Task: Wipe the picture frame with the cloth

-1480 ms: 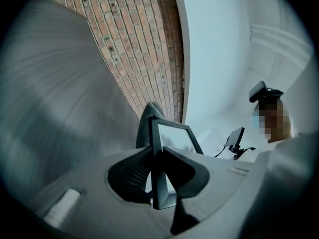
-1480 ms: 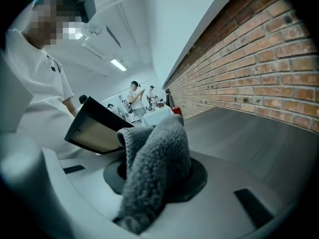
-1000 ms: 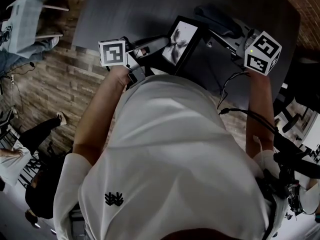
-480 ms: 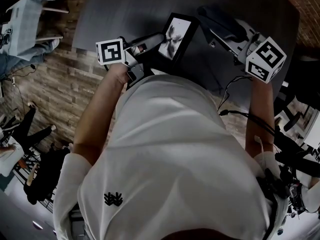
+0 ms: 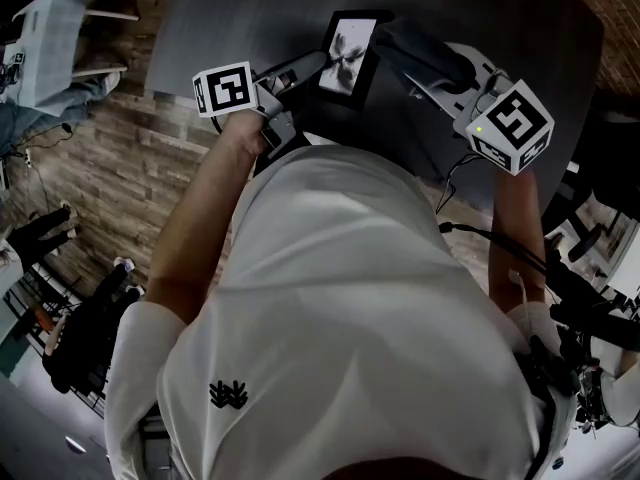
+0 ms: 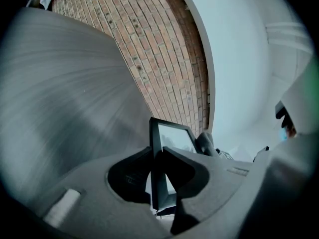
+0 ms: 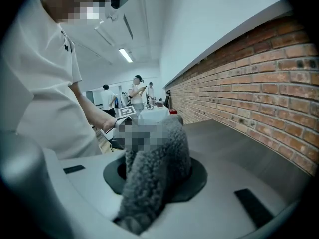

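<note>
The black picture frame with a pale flower print is held up over the grey table. My left gripper is shut on its near left edge. In the left gripper view the frame stands edge-on, clamped between the jaws of the left gripper. My right gripper is shut on a fluffy grey cloth, which hangs right beside the frame's right edge; whether they touch I cannot tell. In the right gripper view the cloth bulges out of the right gripper and hides the frame.
A brick wall runs along the table's far side. Cables hang at the table's near right edge. A chair stands on the floor at the left. Several people stand far off in the room.
The left gripper has carried the frame farther over the table and turned it more edge-on. The right gripper with the cloth has swung left, up beside the frame.
</note>
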A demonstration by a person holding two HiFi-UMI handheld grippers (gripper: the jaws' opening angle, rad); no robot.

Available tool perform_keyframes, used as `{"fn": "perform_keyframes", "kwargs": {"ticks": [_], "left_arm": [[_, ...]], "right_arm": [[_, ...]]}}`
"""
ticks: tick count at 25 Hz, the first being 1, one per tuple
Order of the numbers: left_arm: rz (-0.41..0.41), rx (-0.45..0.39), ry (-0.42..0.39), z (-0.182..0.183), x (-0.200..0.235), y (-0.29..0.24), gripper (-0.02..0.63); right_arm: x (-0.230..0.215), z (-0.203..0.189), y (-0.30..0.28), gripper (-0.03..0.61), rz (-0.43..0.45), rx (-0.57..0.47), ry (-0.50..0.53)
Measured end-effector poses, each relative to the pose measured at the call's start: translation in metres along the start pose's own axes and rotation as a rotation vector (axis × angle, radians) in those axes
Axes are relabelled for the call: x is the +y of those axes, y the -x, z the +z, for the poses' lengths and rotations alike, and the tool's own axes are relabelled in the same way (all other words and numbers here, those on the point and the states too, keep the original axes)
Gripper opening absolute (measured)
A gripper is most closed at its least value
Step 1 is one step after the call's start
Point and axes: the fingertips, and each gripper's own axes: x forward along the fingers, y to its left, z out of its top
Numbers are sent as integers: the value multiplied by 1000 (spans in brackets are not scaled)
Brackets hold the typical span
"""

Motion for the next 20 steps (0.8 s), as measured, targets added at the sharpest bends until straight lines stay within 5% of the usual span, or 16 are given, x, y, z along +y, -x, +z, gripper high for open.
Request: {"fn": "perform_keyframes", "kwargs": {"ticks": [20], "left_arm": [[175, -174, 55, 34, 31, -4, 77]], "right_arm": [[53, -17, -24, 92, 63, 16, 123]]}}
